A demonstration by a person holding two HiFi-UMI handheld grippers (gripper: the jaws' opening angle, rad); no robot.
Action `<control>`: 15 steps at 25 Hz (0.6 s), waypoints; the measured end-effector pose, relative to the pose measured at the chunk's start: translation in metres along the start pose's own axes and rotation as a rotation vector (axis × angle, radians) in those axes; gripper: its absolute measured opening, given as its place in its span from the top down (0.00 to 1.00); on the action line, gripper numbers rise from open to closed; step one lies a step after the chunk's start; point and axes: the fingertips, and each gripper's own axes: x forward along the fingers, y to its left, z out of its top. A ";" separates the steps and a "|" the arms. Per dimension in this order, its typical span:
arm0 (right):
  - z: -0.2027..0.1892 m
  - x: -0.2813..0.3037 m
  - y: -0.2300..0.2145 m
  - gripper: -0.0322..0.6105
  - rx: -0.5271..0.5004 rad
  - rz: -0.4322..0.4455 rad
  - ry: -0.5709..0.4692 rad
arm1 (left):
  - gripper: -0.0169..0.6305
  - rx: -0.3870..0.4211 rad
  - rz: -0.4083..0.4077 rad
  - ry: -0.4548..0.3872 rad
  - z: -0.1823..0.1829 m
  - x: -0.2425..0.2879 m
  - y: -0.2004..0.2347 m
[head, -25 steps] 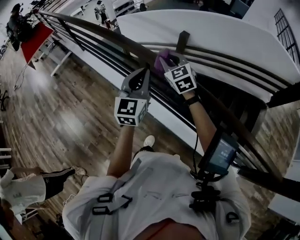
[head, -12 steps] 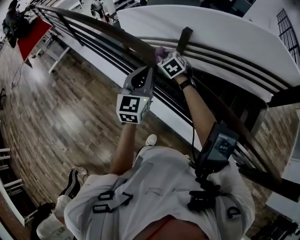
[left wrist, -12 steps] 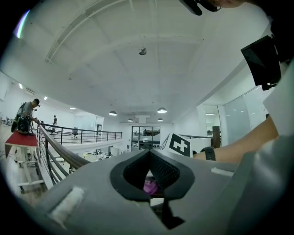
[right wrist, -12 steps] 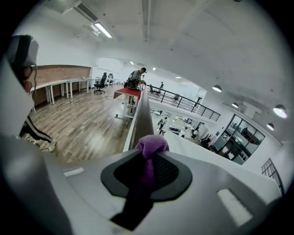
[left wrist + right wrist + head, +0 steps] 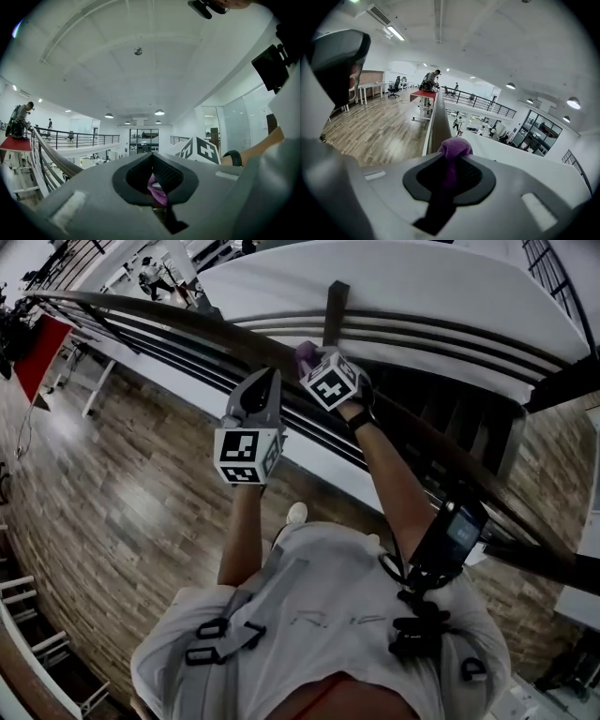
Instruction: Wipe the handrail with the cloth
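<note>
The dark handrail (image 5: 178,315) curves from the upper left down to the right. A purple cloth (image 5: 305,354) rests on its top, and my right gripper (image 5: 314,362) is shut on that cloth. In the right gripper view the cloth (image 5: 454,146) bulges past the jaw tips (image 5: 452,158), with the handrail (image 5: 437,119) running away ahead of it. My left gripper (image 5: 270,374) hangs just left of the rail and apart from it, shut with nothing held. In the left gripper view its jaws (image 5: 151,155) meet at the tips, and a patch of the cloth (image 5: 158,188) shows through the gap behind them.
Lower rail bars and a dark upright post (image 5: 335,306) stand under the handrail. A white curved parapet (image 5: 422,282) lies beyond it. The wooden floor (image 5: 112,493) spreads to the left, with a red table (image 5: 33,357) and people (image 5: 150,273) far off.
The right gripper has moved a little along the rail with the cloth. The left gripper stayed beside it. The head view has turned, and the person at the lower left is out of view.
</note>
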 end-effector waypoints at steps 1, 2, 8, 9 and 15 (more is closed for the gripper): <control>-0.004 -0.005 -0.002 0.87 0.006 0.000 0.000 | 0.97 0.003 -0.004 0.004 0.000 0.003 -0.004; -0.008 -0.009 -0.005 0.87 0.014 -0.001 0.000 | 0.97 0.008 -0.009 0.010 0.000 0.006 -0.009; -0.037 -0.031 -0.012 0.87 0.050 -0.032 0.003 | 0.97 0.021 -0.047 0.025 -0.007 0.018 -0.034; -0.041 -0.035 -0.013 0.87 0.054 -0.042 0.002 | 0.97 0.021 -0.060 0.020 -0.006 0.019 -0.039; -0.069 -0.066 -0.021 0.87 0.068 -0.113 0.006 | 0.97 0.028 -0.127 0.026 -0.011 0.029 -0.074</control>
